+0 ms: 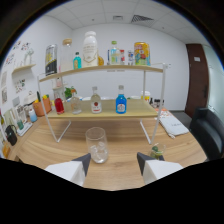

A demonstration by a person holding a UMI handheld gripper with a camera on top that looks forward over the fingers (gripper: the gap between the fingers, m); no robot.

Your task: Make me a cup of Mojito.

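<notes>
A clear glass [97,144] with ice cubes in its bottom stands on the wooden table [60,150], just ahead of my left finger. My gripper [114,163] is open, with nothing between its fingers [82,162]. Beyond the glass a two-tier wire shelf [102,70] holds bottles: a blue bottle [120,100], a clear bottle with a red label [96,101] and a red bottle [59,105] on the lower tier, and a big white jug [90,49] with several bottles and cans on the upper tier.
A small green-topped object [157,150] sits by my right finger. White papers [172,126] lie at the table's right. A black chair [209,131] and a brown door [197,77] are further right. Orange pots [41,106] stand at the shelf's left.
</notes>
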